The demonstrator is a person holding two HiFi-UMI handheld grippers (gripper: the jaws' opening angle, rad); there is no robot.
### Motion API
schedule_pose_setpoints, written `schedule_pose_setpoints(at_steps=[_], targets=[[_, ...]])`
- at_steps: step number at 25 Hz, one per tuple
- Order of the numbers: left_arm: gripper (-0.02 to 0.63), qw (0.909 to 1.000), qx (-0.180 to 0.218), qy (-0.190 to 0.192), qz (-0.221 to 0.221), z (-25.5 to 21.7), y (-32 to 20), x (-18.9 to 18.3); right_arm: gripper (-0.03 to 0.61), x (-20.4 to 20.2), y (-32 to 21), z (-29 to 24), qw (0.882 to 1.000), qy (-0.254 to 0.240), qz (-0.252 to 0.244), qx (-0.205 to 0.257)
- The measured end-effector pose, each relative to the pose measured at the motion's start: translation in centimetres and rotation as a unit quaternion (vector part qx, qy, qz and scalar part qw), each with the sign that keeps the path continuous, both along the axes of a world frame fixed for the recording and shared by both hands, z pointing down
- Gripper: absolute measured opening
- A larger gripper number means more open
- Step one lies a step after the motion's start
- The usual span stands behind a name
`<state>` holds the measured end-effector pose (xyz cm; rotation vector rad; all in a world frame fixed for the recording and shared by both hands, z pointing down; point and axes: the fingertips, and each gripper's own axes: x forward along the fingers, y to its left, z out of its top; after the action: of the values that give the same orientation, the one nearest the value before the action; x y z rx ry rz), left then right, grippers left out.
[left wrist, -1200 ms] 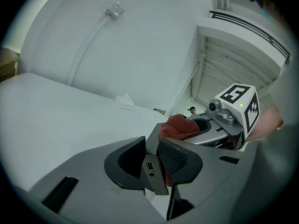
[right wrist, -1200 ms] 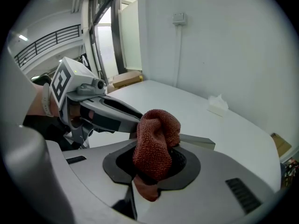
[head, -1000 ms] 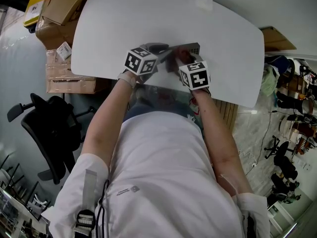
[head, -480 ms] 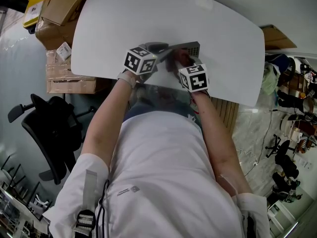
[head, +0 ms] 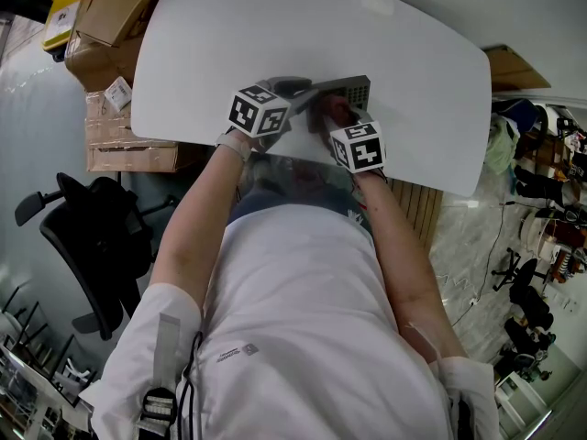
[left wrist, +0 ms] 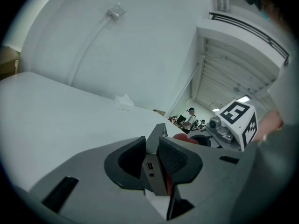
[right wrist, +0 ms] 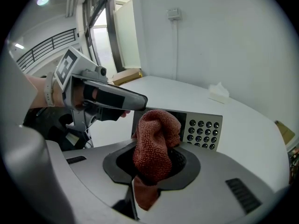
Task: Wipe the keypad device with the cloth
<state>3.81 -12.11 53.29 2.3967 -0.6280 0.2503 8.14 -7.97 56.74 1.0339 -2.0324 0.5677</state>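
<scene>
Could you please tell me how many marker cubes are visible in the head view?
2. One marker cube sits on the left gripper, which clamps the keypad device; the other sits on the right gripper, which holds the cloth. None seems hidden.

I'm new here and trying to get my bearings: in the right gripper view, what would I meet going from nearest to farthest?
Rust-red cloth → keypad device → white crumpled wad → wall-mounted box.
</scene>
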Motion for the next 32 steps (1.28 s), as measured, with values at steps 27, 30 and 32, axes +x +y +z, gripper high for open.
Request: schedule_pose_setpoints(at_steps=[27,30,32], targets=[[0.091,1.0,0.004,0.002,-0.006,0.1,0.0,-0.1,0.092,1.3,4.3,4.6,0.998,0.032,-0.023,-0.056],[0.091,1.0,0.004,0.002,-0.006,0.2,0.0,-0.1,0.092,1.6,5.6,6.0,0.996,0.034,-0.021,-0.077],[0.091,1.0,0.003,0.002,-0.007,0.2,0.0,-0.1,0.092,1.9,6.0,6.7,0.996,0.02,-0.007,-0.09]])
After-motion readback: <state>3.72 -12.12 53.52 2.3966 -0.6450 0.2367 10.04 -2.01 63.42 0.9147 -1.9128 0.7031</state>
